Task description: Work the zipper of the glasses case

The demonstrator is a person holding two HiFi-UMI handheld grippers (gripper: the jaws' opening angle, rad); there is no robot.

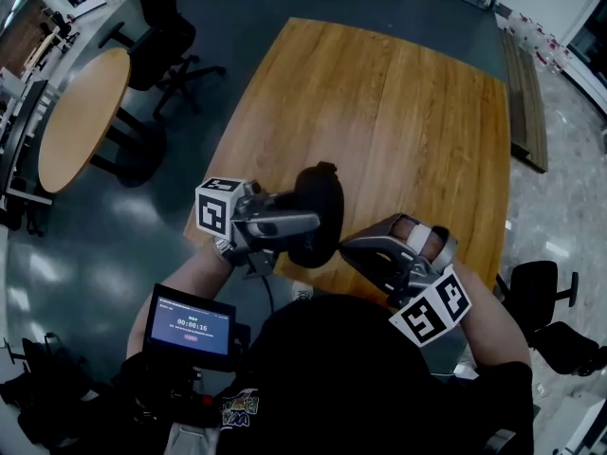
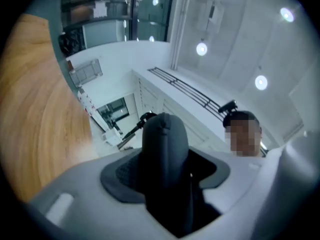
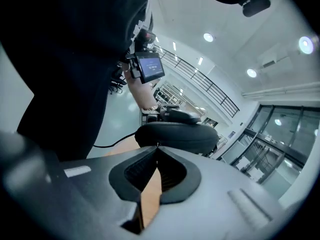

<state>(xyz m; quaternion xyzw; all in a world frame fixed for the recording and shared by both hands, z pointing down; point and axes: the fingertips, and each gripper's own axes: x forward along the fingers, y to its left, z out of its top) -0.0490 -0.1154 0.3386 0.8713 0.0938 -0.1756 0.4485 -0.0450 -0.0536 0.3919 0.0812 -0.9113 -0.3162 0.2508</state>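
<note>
closest in, above the near edge of the table (image 1: 408,112): right gripper (image 1: 349,247) pinched fully shut, tips set right against the rim of the glasses case (image 1: 322,192). cannot tell whether a zipper pull sits inside that pinch; too small to see. just beyond, left gripper (image 1: 305,226) spread wide and clamped across the case's body, holding it lifted clear of the wood.

judged as the step of taking the pull. confirm a real catch on the tab before drawing. draw along the seam line, never away from it. hold the left clamp steady and off the zipper track, leaving the slider a free run. brace against the tug, or risk twisting the case out of the clamp.

long axis running from the near edge toward the far edge, crosswise to both grippers, broadside to the right jaws. one rounded end toward the person, the other toward the far edge. upward tilt unclear.
</note>
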